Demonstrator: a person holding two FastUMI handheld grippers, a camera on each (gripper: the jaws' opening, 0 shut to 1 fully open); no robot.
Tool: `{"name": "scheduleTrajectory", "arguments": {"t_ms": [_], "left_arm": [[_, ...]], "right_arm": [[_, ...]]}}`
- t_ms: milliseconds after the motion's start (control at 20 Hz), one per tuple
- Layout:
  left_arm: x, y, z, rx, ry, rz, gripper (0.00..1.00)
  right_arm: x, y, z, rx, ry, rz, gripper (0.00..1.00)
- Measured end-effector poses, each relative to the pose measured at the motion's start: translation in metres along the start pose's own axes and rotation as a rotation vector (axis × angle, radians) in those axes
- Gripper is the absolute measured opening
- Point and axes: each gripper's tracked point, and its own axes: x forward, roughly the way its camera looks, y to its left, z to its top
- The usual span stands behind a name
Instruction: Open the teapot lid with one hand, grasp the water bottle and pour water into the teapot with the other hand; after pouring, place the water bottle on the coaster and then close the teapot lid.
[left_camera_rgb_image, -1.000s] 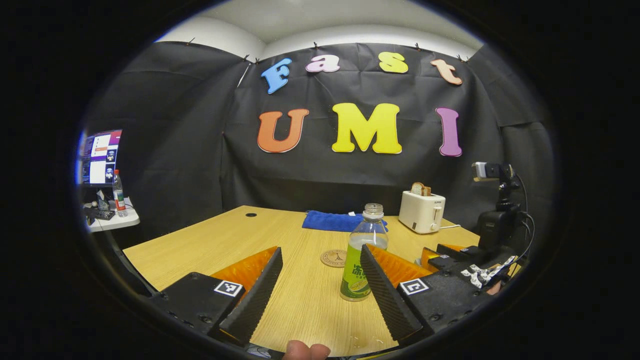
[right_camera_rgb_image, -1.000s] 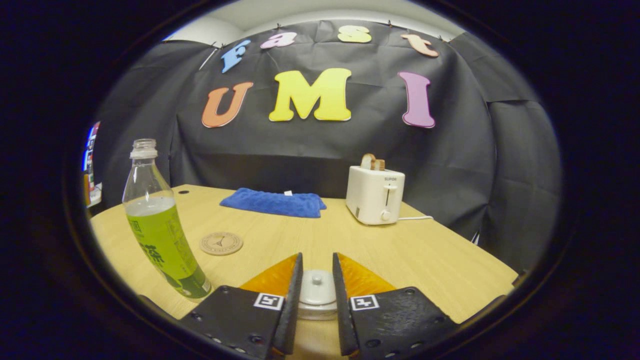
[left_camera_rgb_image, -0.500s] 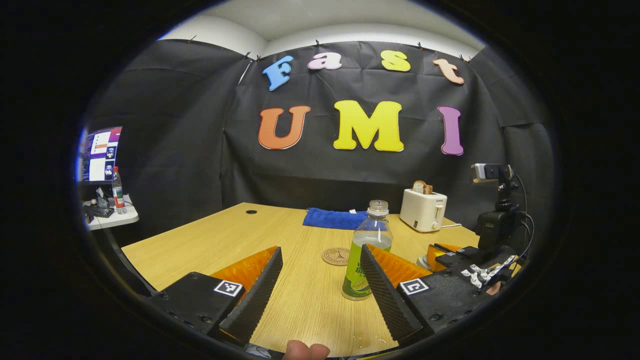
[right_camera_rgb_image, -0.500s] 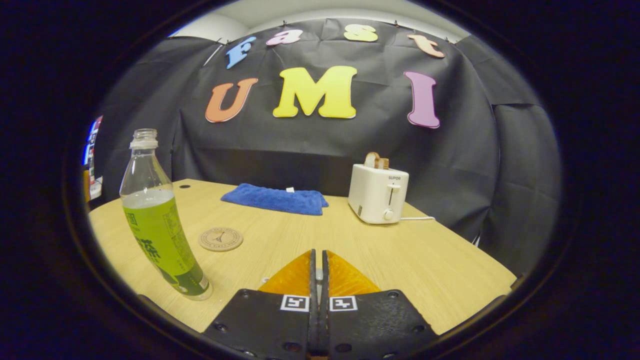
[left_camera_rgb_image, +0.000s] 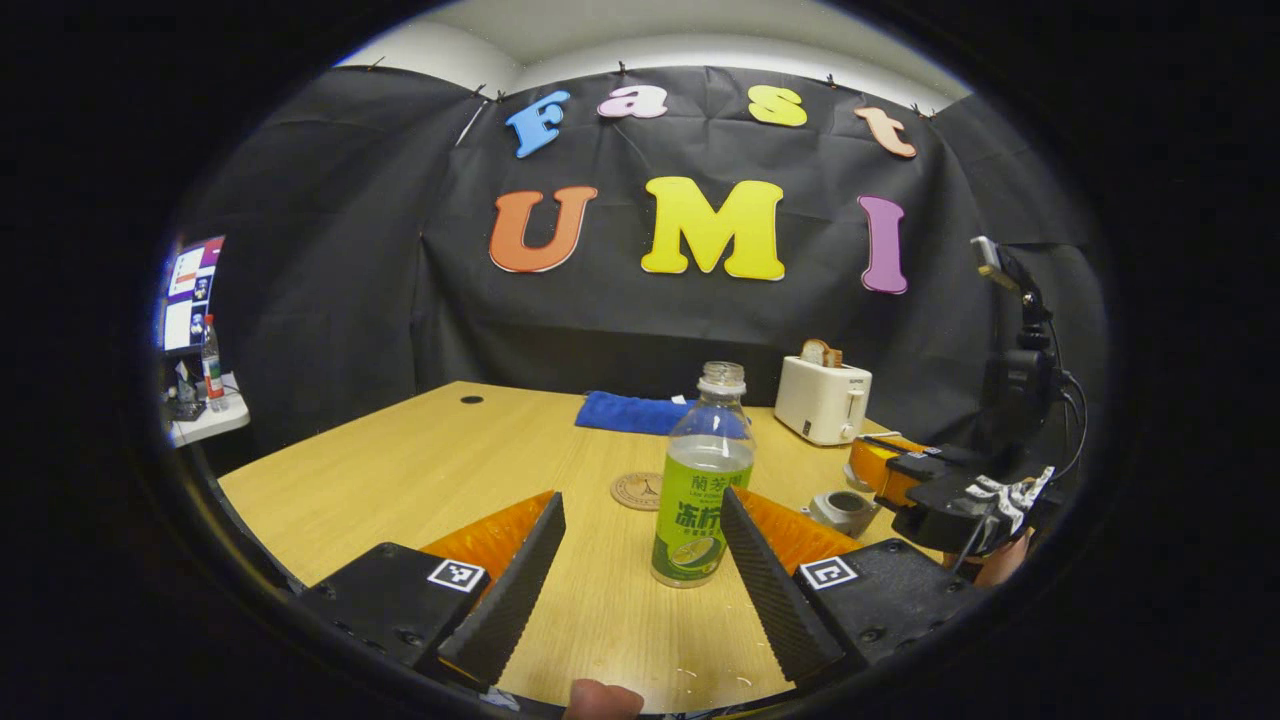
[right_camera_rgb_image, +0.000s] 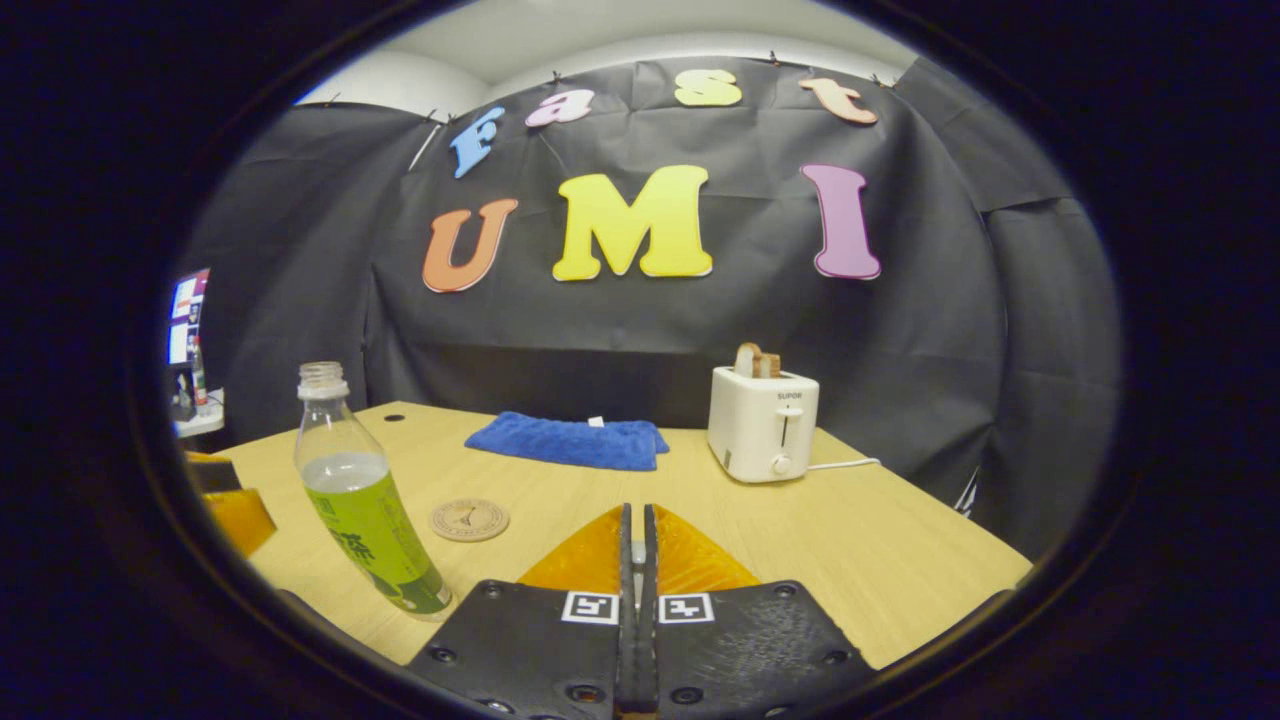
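- The booth is hung with black cloth. A monitor (left_camera_rgb_image: 186, 292) glows at the far left, beside a small side table.
- The wooden tabletop (left_camera_rgb_image: 420, 470) carries everything. A folded blue cloth (left_camera_rgb_image: 630, 412) and a white toaster (left_camera_rgb_image: 822, 400) with bread in its slot sit along the back edge.
- My right gripper (right_camera_rgb_image: 637, 515) has risen since a moment ago. Its fingers are pressed nearly together on the teapot lid (right_camera_rgb_image: 637, 548), of which I see just a pale sliver between them.
- My left gripper (left_camera_rgb_image: 641, 498) has its fingers spread wide and holds nothing. It has drawn closer to the bottle, lined up so the bottle stands just beyond the gap.
- The water bottle (left_camera_rgb_image: 700, 490) stands upright and uncapped on the tabletop, about half full and not yet gripped.
- The teapot (left_camera_rgb_image: 843, 510) sits right of the bottle, below the right gripper. Its mouth now shows open, so I judge the lid step done and grasping the bottle next.
- The round coaster (left_camera_rgb_image: 638, 491) lies bare just behind the bottle.
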Motion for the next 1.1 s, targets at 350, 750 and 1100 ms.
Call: {"name": "scheduleTrajectory", "arguments": {"t_ms": [350, 750, 1100], "left_arm": [[0.028, -0.021, -0.03, 0.039, 0.075, -0.043, 0.99], [0.06, -0.024, -0.049, 0.067, 0.126, -0.024, 0.99], [0.079, -0.024, -0.054, 0.056, 0.15, -0.01, 0.98]], "right_arm": [[-0.027, -0.01, 0.007, -0.007, -0.024, 0.014, 0.0], [-0.031, -0.024, 0.008, -0.002, -0.021, 0.016, 0.0], [-0.034, -0.039, 0.006, -0.001, -0.017, 0.003, 0.0]]}}
